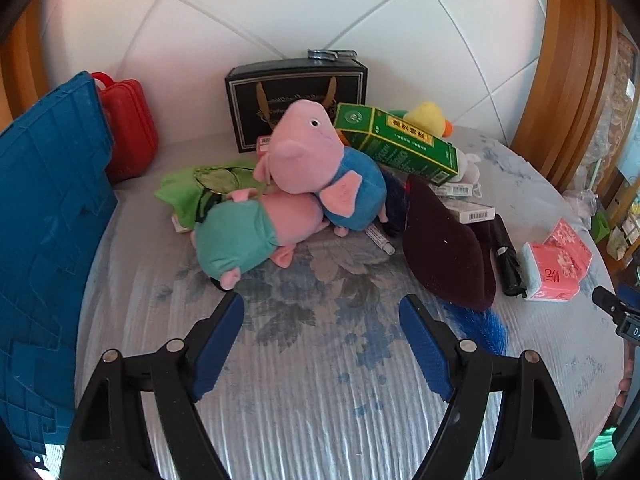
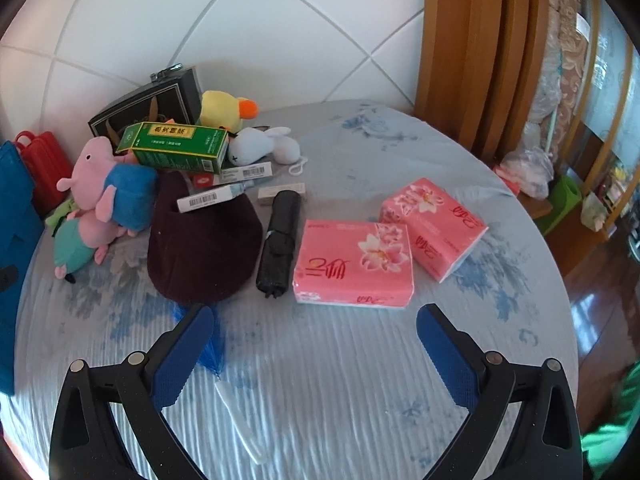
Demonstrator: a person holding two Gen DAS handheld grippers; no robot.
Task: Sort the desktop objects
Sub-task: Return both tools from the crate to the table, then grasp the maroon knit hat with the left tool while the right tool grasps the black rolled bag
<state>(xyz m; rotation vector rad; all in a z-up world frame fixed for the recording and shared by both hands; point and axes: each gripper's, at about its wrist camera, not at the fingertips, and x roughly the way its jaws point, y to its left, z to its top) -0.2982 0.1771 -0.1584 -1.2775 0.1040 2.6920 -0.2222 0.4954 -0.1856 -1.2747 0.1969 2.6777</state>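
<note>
Clutter sits heaped on a round table (image 2: 360, 360) under a ribbed, blue-flowered cloth: two soft plush pigs (image 1: 320, 160), one lying on the other, a glossy green carton (image 1: 396, 144) tilted across the pile, a fuzzy yellow duck (image 2: 224, 110), a dark maroon knitted hat (image 2: 204, 252), a black roll (image 2: 280, 236) of what may be bags, and two slick pink tissue packs (image 2: 354, 264) touching at a corner. A ribbed blue crate (image 1: 48, 220) stands at the table's left. The left gripper (image 1: 322, 314) and right gripper (image 2: 316, 320) both angle downward above bare cloth, jaws spread wide, holding and touching nothing.
</note>
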